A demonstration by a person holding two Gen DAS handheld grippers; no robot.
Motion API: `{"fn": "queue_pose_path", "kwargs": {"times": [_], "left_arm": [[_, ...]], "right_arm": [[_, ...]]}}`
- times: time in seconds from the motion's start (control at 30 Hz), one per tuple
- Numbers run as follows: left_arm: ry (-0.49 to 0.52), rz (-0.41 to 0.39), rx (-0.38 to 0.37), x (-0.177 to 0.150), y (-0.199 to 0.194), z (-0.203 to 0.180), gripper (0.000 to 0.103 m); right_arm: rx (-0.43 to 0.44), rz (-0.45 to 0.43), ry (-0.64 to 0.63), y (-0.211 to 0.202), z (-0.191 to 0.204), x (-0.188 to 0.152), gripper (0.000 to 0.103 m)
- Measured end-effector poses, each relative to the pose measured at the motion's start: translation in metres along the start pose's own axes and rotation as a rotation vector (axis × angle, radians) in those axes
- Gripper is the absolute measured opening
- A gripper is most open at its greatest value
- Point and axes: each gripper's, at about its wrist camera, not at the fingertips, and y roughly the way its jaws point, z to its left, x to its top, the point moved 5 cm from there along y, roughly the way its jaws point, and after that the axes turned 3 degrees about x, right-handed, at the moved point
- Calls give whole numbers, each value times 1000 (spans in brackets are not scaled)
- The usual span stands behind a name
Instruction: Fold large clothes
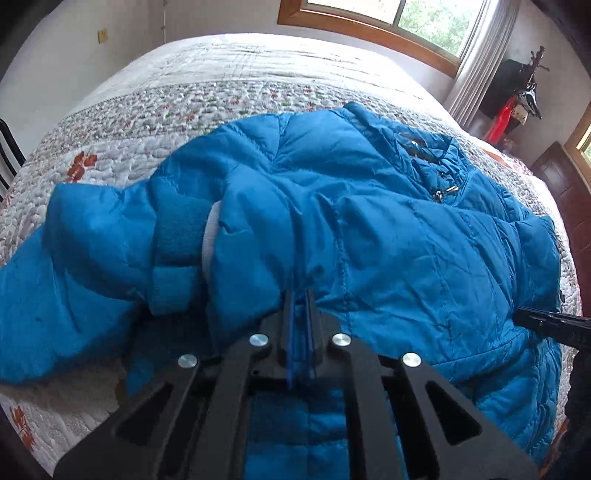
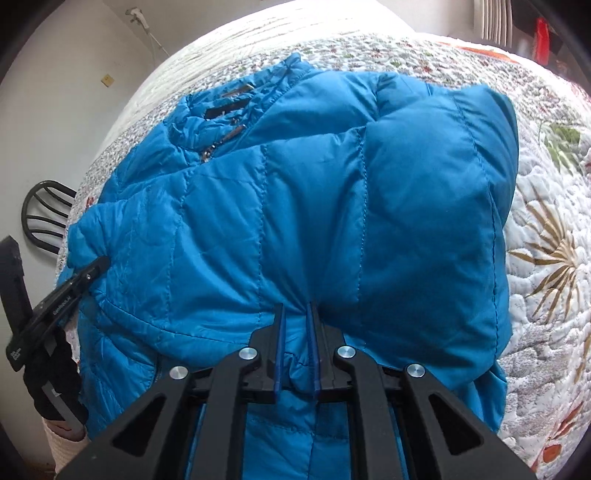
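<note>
A blue quilted puffer jacket (image 1: 369, 206) lies spread on a bed's floral quilt (image 1: 184, 103), collar and zipper (image 1: 432, 162) at the far side. One sleeve (image 1: 92, 236) is bunched to the left beside a strip of white lining (image 1: 210, 236). My left gripper (image 1: 300, 295) is shut on the near hem, and creases run out from its tips. In the right wrist view the jacket (image 2: 314, 184) fills the middle, and my right gripper (image 2: 295, 308) is shut on a puffed fold of hem. My left gripper (image 2: 101, 263) pinches the jacket's left edge there. The right gripper's tip (image 1: 524, 314) shows at the far right.
The quilt (image 2: 546, 240) extends bare beyond the jacket on the far and right sides. A black chair (image 2: 44, 214) stands by the bed's left side. A window (image 1: 388, 22) with a curtain (image 1: 480, 55) and a coat stand (image 1: 517, 96) are behind the bed.
</note>
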Motion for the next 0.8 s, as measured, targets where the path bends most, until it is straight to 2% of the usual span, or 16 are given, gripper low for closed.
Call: {"fn": "queue_pose_path", "kwargs": {"times": [0.17, 0.3, 0.43, 0.5, 0.53, 0.57, 0.6, 0.63, 0.67, 0.73, 0.8], "left_arm": [[-26, 4, -60, -2, 6, 9, 2], [13, -16, -16, -3, 8, 3, 2], [-1, -7, -3, 0, 6, 3, 2], [-8, 0, 4, 2, -4, 3, 2], [-15, -5, -1, 2, -13, 5, 3], [-28, -24, -21, 1, -27, 9, 6], [-45, -48, -31, 0, -42, 16, 16], [-66, -72, -34, -2, -55, 26, 51], [-89, -109, -23, -5, -70, 42, 76], [-123, -159, 49, -13, -92, 77, 75], [-180, -159, 103, -27, -106, 123, 75]], "right_arm": [[19, 3, 18, 5, -6, 0, 6], [20, -1, 31, 5, -8, 0, 6], [22, -10, 49, 4, -9, 1, 5], [7, -17, 51, -6, -7, 1, 10], [1, -40, 54, -15, -5, -1, 22], [0, -82, 42, -29, -2, -2, 42], [-2, -141, 17, -45, 2, -4, 49], [-20, -189, -10, -60, 5, -6, 52], [-51, -223, -32, -73, 5, -9, 52], [-87, -252, -44, -91, -2, -15, 52], [-95, -245, -33, -98, -12, -20, 52]]}}
